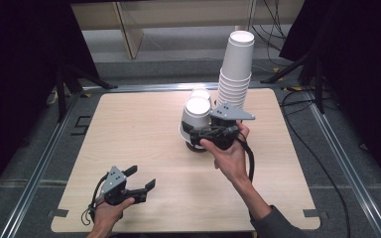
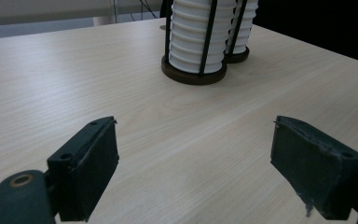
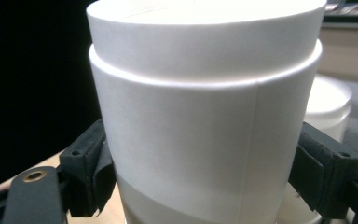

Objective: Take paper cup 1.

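We have the right tool (image 1: 202, 133) clamped on the sides of a white paper cup (image 1: 195, 117), upside down over its round dark holder (image 1: 194, 147) mid-bench (image 1: 144, 148), beside the tall cup stack (image 1: 236, 69). Our left tool (image 1: 141, 179) hovers near the front edge, jaws apart and empty.

The tall stack (image 1: 236, 69) stands on the desk (image 1: 129, 139), far side. The held cup (image 1: 194, 119) is just left of it. The left gripper (image 1: 141, 179) lies well in front of it, near the front edge.
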Demonstrator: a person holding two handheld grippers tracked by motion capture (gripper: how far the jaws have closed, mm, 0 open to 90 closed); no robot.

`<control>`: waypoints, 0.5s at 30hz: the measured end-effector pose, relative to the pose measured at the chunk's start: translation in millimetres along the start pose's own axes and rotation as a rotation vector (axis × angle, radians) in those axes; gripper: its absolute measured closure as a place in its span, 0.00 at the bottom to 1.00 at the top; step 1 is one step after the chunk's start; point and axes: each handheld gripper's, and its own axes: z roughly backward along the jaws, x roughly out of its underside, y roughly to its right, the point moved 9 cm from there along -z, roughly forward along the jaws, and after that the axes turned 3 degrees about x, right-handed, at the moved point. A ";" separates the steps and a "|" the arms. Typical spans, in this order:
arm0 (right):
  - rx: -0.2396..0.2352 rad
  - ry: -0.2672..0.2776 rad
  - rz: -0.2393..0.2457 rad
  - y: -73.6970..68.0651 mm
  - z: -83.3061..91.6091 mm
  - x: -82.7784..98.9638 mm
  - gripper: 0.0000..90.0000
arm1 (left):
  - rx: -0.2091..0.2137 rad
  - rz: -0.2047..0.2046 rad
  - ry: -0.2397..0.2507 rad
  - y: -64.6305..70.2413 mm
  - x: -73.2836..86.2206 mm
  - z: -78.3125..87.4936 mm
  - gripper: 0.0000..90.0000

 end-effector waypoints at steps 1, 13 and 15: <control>-0.024 -0.015 -0.014 -4.0 -1.9 11.0 0.21 | -0.002 -0.004 -0.015 1.0 -0.2 0.0 0.16; -0.100 -0.087 -0.059 -13.7 -15.3 57.1 0.20 | 0.044 -0.031 0.005 8.7 -4.9 -7.9 0.16; -0.107 -0.083 -0.063 -15.3 -15.7 58.9 0.21 | 0.045 -0.029 0.011 9.3 -5.3 -8.5 0.16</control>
